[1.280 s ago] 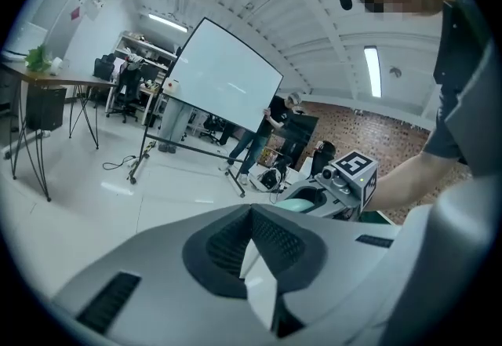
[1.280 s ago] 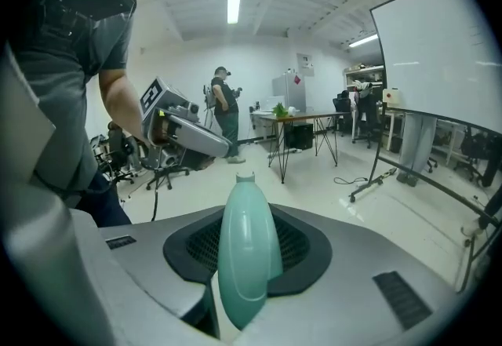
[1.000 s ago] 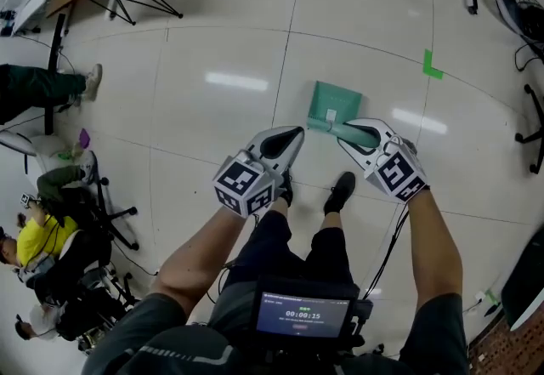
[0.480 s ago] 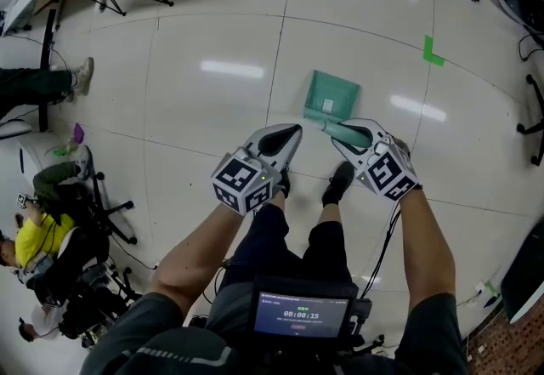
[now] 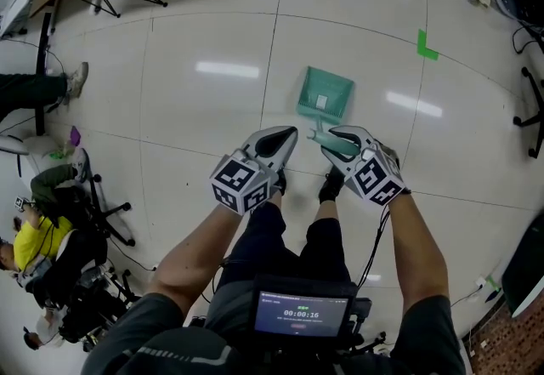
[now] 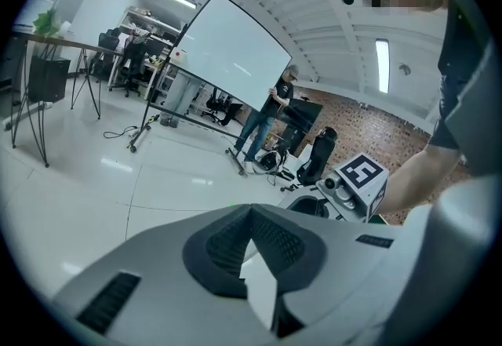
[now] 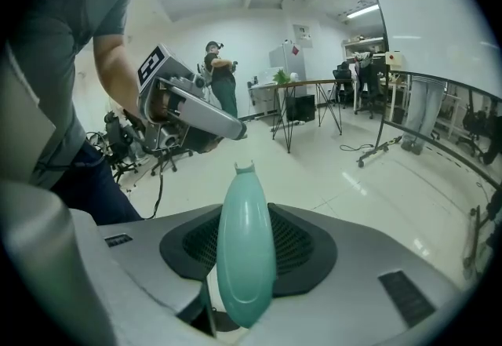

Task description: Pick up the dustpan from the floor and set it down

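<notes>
Holding entry: dustpan (image 5: 325,94), green, one item. Its pan is out on the floor (image 5: 204,118) ahead of the person's shoes (image 5: 330,186), beside a tile seam and well short of the green tape mark (image 5: 426,46).

Handle (image 7: 245,250): slants back from the pan into the right gripper (image 5: 338,140) and stands between the two dark pads.

Right gripper: jaws have just been opening. The handle looks to touch both pads, so the grip reads as loosening, not gone.

Left gripper (image 5: 276,140): jaws drawn together at the tips, nothing between them. It hangs beside the right gripper, apart from the dustpan, with no part in the carry.

Status, judged:
- Pick-up: done, since the handle is in the jaws.
- Set-down: under way and near its end. The pan sits low and looks flat to the floor, but whether it bears on the tiles cannot be told from above.

Outstanding: full release of the handle, then the right gripper drawn back clear of it without tipping the pan.
</notes>
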Demonstrator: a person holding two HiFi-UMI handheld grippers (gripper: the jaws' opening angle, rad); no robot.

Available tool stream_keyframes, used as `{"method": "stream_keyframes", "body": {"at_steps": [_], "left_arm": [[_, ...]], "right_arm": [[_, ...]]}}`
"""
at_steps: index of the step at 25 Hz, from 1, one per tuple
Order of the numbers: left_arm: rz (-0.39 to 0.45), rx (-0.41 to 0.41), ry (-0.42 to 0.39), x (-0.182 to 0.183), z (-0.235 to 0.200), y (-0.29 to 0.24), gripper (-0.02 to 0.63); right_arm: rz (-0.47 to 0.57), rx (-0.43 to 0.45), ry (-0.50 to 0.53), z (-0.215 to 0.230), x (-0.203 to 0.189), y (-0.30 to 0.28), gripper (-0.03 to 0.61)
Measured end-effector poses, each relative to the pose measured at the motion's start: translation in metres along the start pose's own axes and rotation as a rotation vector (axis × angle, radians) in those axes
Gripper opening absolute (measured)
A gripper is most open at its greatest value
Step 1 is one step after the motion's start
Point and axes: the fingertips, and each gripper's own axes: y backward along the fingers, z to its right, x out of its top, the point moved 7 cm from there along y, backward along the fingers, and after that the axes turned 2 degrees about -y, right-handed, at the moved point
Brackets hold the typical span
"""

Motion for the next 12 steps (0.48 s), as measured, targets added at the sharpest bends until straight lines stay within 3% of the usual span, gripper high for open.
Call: {"method": "stream_keyframes", "body": {"at_steps": [5,12], "left_arm": [[-0.003,-0.006,-0.003,-0.006,0.018,0.011,0.023],[0.007,-0.009,-0.029,0.01,0.043,0.035,0.023]], "right_arm": [[-0.043,-0.005,-0.02,-0.027,-0.005,0.008,0.169],[0.002,-0.043,-0.046,-0.053,0.021,0.041,0.169]]}}
